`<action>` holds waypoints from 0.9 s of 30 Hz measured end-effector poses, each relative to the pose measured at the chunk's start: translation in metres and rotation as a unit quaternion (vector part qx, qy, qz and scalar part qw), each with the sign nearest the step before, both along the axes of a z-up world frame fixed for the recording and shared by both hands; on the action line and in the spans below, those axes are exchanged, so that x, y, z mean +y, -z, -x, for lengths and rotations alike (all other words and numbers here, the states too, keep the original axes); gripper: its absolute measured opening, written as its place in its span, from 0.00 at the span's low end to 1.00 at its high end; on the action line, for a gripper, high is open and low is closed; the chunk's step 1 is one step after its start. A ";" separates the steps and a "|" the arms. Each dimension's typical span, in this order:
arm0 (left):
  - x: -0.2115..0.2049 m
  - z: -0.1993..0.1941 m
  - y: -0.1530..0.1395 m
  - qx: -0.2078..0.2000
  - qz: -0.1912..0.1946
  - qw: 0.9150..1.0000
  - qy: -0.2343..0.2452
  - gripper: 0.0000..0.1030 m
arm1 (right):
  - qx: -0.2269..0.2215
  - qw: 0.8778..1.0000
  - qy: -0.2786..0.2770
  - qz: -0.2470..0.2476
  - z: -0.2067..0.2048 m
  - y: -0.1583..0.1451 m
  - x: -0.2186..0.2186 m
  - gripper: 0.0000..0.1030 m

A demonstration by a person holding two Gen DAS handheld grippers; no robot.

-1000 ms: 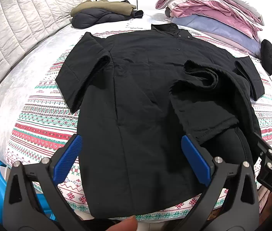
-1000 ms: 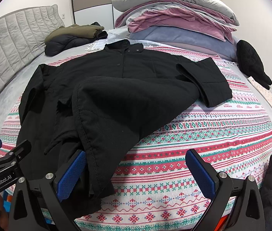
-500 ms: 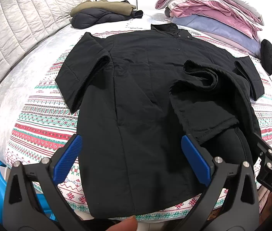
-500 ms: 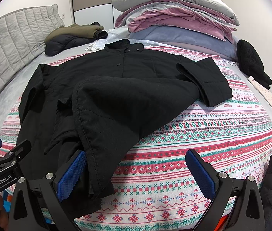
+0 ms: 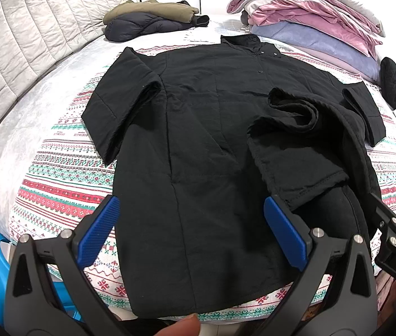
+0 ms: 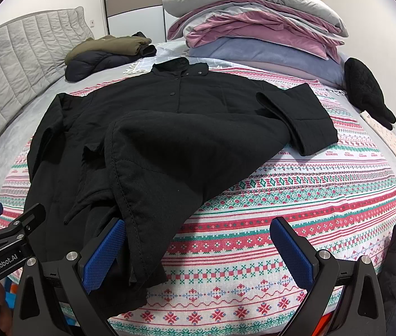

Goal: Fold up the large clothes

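Through the left wrist camera we see the large black quilted coat (image 5: 198,145) lying front-up on the striped red, green and white patterned bedspread (image 5: 58,184), collar toward the stacked pink, lilac and grey bedding (image 5: 310,19), with one lower flap turned back over itself. The left gripper (image 5: 192,232) hovers above the hem, its blue-padded fingers (image 5: 100,229) spread wide and holding nothing; compared with a second ago we find no shift in coat or gripper. Through the right wrist camera, the folded-over flap lies just beside the inner blue pad of the right gripper (image 6: 198,254), whose fingers are likewise spread apart and empty above the bedspread; here too nothing has moved since the earlier frames.
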State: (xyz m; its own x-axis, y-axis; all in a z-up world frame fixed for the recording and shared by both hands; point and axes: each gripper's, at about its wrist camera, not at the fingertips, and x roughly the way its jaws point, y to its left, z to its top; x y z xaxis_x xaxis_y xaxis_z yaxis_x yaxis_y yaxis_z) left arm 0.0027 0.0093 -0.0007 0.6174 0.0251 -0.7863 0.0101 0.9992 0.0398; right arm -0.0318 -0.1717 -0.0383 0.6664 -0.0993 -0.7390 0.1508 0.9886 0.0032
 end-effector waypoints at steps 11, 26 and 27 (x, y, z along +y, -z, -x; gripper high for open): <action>0.006 -0.001 0.002 -0.011 0.015 1.000 -0.005 0.99 | -0.007 1.000 -0.001 -0.008 0.001 -0.001 -0.001 1.00; 0.091 -0.034 0.027 0.048 0.135 0.989 -0.039 0.99 | -0.023 0.993 -0.088 -0.081 -0.047 -0.046 0.004 1.00; 0.094 -0.036 0.029 0.052 0.141 0.988 -0.038 0.99 | -0.019 0.992 -0.091 -0.087 -0.056 -0.046 0.008 1.00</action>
